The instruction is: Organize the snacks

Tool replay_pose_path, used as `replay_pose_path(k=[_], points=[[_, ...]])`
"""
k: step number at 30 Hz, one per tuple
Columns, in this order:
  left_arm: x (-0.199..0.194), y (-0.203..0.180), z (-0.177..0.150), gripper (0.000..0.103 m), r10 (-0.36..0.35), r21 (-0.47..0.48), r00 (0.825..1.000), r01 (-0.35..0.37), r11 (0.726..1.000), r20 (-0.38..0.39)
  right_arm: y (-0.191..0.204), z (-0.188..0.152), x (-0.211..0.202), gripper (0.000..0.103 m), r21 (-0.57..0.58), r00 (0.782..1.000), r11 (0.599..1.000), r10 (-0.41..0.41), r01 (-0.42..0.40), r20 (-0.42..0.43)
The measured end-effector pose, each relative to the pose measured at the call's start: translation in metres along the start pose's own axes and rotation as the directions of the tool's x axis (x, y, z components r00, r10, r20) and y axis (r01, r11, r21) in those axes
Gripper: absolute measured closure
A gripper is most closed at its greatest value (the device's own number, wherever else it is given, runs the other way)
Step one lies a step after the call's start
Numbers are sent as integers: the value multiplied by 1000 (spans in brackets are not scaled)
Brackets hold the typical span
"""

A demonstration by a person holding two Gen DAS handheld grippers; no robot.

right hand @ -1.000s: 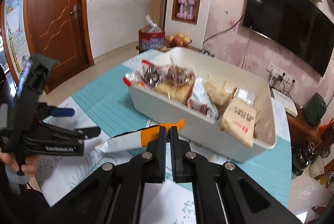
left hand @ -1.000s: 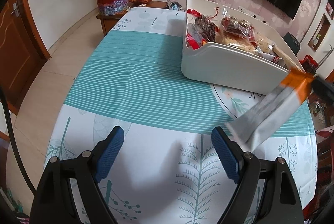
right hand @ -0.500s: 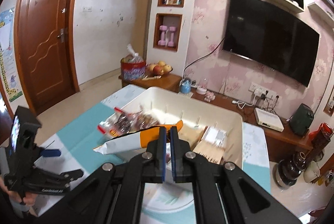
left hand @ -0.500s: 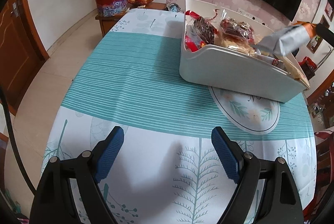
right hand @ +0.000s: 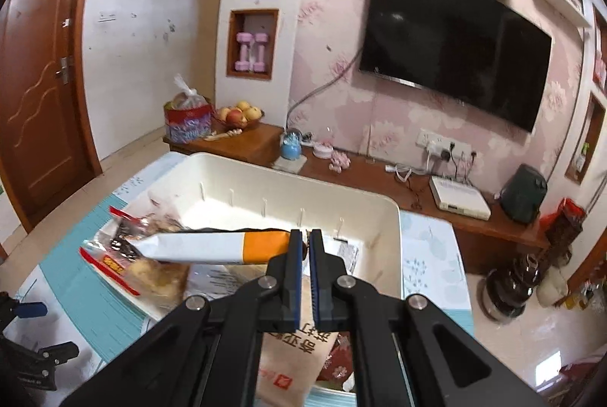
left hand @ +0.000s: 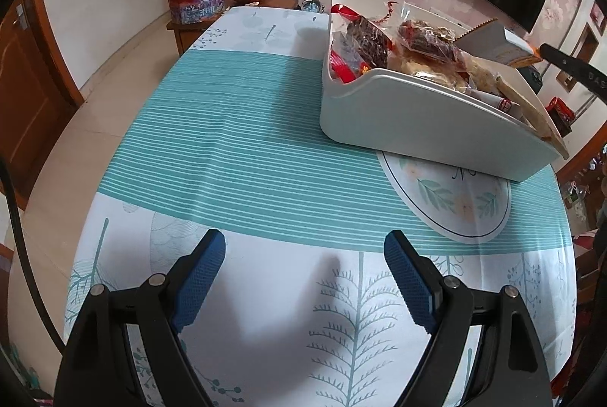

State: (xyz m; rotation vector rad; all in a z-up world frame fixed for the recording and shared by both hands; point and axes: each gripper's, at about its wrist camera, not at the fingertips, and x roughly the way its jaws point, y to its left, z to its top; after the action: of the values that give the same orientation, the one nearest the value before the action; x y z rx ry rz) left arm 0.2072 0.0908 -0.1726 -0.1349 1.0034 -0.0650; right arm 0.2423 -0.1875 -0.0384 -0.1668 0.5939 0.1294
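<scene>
Above the white bin (right hand: 383, 217), the right tongs (right hand: 305, 247) are clamped on the orange end of a white-and-orange snack packet (right hand: 212, 247); the packet juts out leftward from the fingertips, roughly level, with its white end hanging over the wrapped snacks (right hand: 151, 274) piled at the bin's left end; a tan pouch with red print (right hand: 296, 365) lies in the bin under the tongs; in the left wrist view the same packet (left hand: 493, 44) shows over the far side of the bin (left hand: 417, 118), its orange end meeting the dark tip of the right tongs (left hand: 569, 65) at the frame's right edge. Nearer the camera, the left tongs (left hand: 303, 278) stand wide apart and hold nothing, hovering over the leaf-printed white part of the worktop (left hand: 235, 156); they are well apart from the packet and the bin; the bin rests on the worktop's teal stripes and partly on a round floral mat (left hand: 455, 206).
</scene>
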Motion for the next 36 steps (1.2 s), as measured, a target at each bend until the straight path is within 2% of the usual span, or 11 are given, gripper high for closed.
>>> replay_pose_path(k=[6,8,10,12,17,23,25,32,36], points=[[-10,-5,0,18,4,12,1000,-4,1000,20,-9,-5,1,97,31,999,998,-45,46,-30],[-19,-8,-1,18,1,19,999,-2,1000,38,-13,-5,-6,88,40,998,997,-60,61,-33],[-30,-11,-2,18,-3,26,998,2,1000,60,-17,-4,-17,67,50,996,995,-88,89,-23],[-42,-14,-4,18,-9,33,997,6,999,83,-22,-5,-28,62,68,994,992,-107,108,-13],[-78,-22,-12,18,-19,57,990,11,998,140,-26,-19,-55,57,89,992,988,-121,125,-41],[-113,-28,-28,18,-21,86,982,5,996,186,-12,-48,-95,39,82,992,991,-99,105,-74],[-121,-31,-34,18,-21,97,981,2,995,192,-6,-57,-105,28,86,991,991,-98,106,-95],[-143,-43,-48,18,-8,120,980,-16,993,197,4,-95,-146,20,187,985,975,-93,120,-145],[-154,-54,-47,18,11,134,981,-38,990,195,9,-99,-162,18,229,976,962,-106,149,-189]])
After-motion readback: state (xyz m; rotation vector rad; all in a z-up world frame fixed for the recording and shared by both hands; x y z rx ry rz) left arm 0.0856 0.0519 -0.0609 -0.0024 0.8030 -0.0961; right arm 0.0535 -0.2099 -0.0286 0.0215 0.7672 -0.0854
